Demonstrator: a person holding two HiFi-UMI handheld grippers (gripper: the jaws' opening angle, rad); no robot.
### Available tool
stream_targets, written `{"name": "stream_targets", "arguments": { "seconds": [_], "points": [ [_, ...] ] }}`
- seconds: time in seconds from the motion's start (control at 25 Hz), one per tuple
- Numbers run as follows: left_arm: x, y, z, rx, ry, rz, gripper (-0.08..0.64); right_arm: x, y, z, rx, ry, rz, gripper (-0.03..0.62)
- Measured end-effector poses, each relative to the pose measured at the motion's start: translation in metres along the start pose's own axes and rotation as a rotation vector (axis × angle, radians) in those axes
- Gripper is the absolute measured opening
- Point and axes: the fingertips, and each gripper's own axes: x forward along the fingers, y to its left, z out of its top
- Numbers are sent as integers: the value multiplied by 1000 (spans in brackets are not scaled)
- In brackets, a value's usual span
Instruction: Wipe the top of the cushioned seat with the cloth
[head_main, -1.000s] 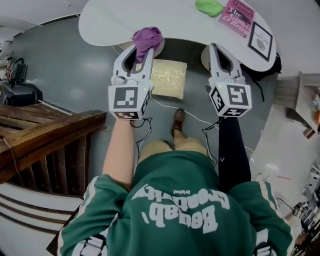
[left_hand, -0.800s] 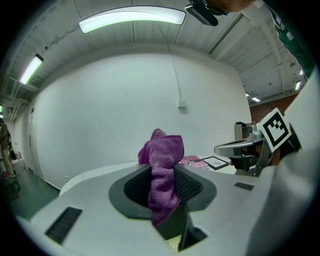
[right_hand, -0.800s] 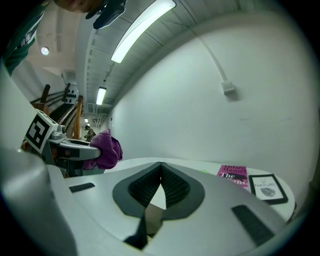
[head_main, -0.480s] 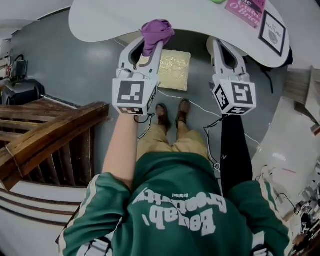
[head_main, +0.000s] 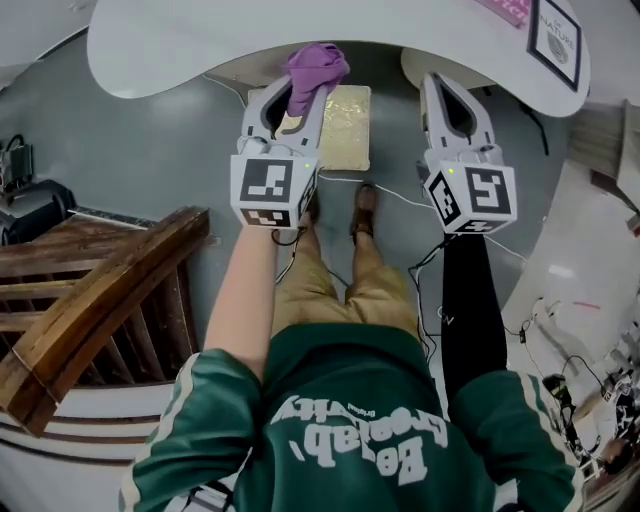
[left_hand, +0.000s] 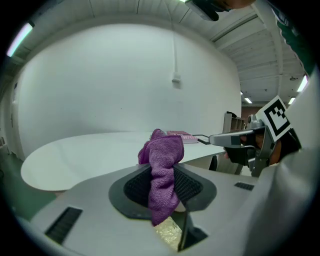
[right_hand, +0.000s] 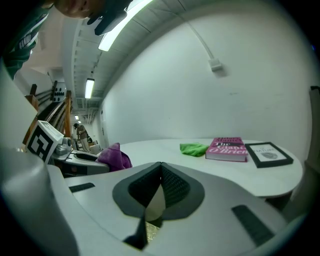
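Note:
A purple cloth (head_main: 316, 70) is pinched in my left gripper (head_main: 296, 100), which is shut on it; the cloth (left_hand: 162, 175) bunches above and hangs below the jaws. Under the white table's edge stands the cushioned seat (head_main: 340, 140), its top a pale gold fabric, partly hidden by the left gripper. A sliver of the gold seat (left_hand: 167, 232) shows below the left jaws. My right gripper (head_main: 447, 92) is held level beside the left one, shut with nothing between its pads (right_hand: 159, 192). Both grippers hover above the seat, near the table's rim.
A white oval table (head_main: 180, 50) fills the far side, carrying a pink book (right_hand: 227, 149), a green cloth (right_hand: 194, 148) and a framed picture (head_main: 556, 38). Wooden rails (head_main: 100, 290) stand at left. Cables (head_main: 380, 190) trail on the grey floor by the person's shoes.
The view has shifted forward: table and seat have slid nearer, and the person's feet have stepped up to the seat. Both grippers stay level; the cloth remains held.

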Motion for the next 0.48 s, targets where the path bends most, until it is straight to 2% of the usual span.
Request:
{"name": "stream_targets", "arguments": {
  "seconds": [0.2, 0.48],
  "points": [
    [44, -12, -61, -70, 108, -60, 129, 3, -15, -41, 23, 57, -47, 8],
    [105, -26, -140, -265, 281, -91, 129, 14, -49, -83, 84, 145, -144, 8]
  ]
}}
